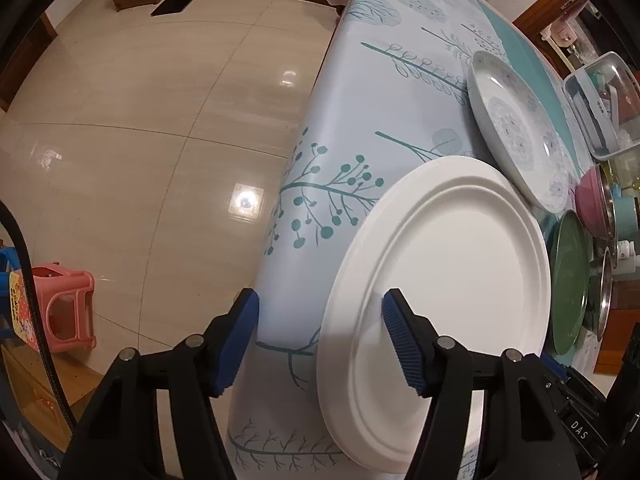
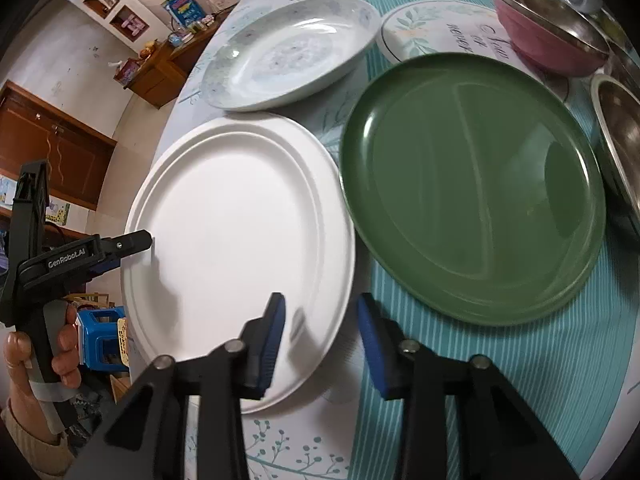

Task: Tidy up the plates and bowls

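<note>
My left tongs (image 1: 320,336) and right tongs (image 2: 320,340) both stand spread, straddling opposite rims of the white plate (image 2: 240,236), low in frame beside the green plate (image 2: 472,188).

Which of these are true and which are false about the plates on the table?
1. Both grippers straddle the white plate's rim. True.
2. The green plate sits on top of the white plate. False: it lies beside it on the table.
3. The pink bowl is upside down. False: it stands upright.
4. The left gripper and the right gripper stand at opposite edges. True.
</note>
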`<state>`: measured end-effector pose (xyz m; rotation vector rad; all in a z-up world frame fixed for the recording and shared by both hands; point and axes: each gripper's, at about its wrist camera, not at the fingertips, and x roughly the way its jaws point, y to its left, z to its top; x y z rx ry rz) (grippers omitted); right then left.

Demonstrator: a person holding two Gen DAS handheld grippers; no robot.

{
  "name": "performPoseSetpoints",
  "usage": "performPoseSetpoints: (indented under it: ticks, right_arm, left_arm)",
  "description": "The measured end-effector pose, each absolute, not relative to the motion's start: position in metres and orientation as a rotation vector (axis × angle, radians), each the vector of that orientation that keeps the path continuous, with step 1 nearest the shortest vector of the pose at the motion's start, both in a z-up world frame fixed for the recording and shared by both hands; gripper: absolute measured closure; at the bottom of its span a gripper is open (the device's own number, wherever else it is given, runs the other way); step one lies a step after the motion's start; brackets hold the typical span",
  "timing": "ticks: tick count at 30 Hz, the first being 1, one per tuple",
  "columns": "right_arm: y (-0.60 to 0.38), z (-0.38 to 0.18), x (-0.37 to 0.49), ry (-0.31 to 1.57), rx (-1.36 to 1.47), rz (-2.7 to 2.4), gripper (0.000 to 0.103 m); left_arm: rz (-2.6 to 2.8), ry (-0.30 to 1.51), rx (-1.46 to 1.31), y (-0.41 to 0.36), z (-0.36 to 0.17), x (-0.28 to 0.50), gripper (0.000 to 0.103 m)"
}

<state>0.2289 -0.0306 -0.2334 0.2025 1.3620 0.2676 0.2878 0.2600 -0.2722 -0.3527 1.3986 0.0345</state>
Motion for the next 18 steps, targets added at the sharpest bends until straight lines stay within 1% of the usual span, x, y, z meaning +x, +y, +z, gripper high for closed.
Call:
performPoseSetpoints:
  ticks: [2,4,6,7,8,9,14,18]
  right_arm:
    - [-0.033,-0.234,0.230,1.361,0.195,0.269,0.079]
    - [-0.032,-0.233,0.231,1.360,0.193,0.276,0.079]
    - [-0.030,-0.233,0.232,1.362,0.197,0.289,0.079]
    - [-0.028,-0.231,0.231,1.362,0.196,0.295,0.079]
    - [-0.028,-0.234,0.232,1.359,0.197,0.304,0.080]
    - [-0.026,-0.233,0.231,1.359,0.200,0.313,0.080]
    - [-0.028,-0.229,0.229,1.352,0.191,0.296,0.080]
    - [-0.031,-0.222,0.225,1.342,0.198,0.297,0.080]
  left_arm:
    - [0.041,1.398,-0.340,0.259,-0.272,0.287,0.044]
    - [0.050,1.395,-0.321,0.261,-0.269,0.285,0.049]
    - [0.062,1.386,-0.298,0.258,-0.265,0.285,0.061]
    - [0.067,1.382,-0.282,0.257,-0.262,0.285,0.065]
    - [0.064,1.378,-0.271,0.255,-0.259,0.284,0.077]
    - [0.051,1.382,-0.267,0.253,-0.257,0.284,0.080]
    - [0.041,1.382,-0.245,0.244,-0.248,0.282,0.081]
    - [0.030,1.351,-0.257,0.240,-0.229,0.271,0.081]
